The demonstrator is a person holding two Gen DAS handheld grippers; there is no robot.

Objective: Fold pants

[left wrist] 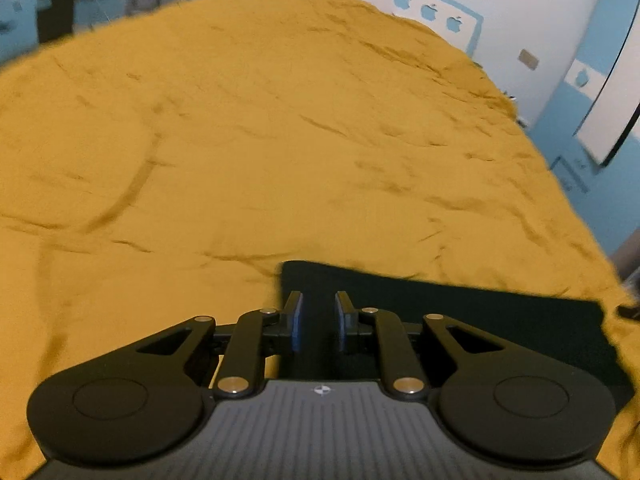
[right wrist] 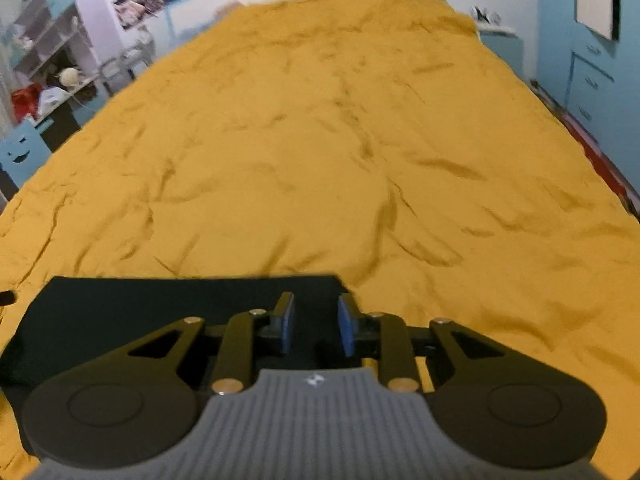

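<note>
The pants point(left wrist: 460, 312) are black and lie flat on a mustard-yellow bedspread point(left wrist: 260, 140), at its near edge. In the left wrist view my left gripper point(left wrist: 318, 304) is open over the pants' left end, with nothing between its blue pads. In the right wrist view the same pants point(right wrist: 160, 308) stretch to the left, and my right gripper point(right wrist: 316, 308) is open over their right end, near the far right corner. Whether either gripper touches the cloth I cannot tell. The near part of the pants is hidden under both grippers.
The bedspread point(right wrist: 320, 140) is wrinkled and fills most of both views. A desk and shelves with clutter point(right wrist: 52, 72) stand to the left of the bed. Blue drawers point(right wrist: 592, 80) and a white board point(left wrist: 612, 120) are on the right wall.
</note>
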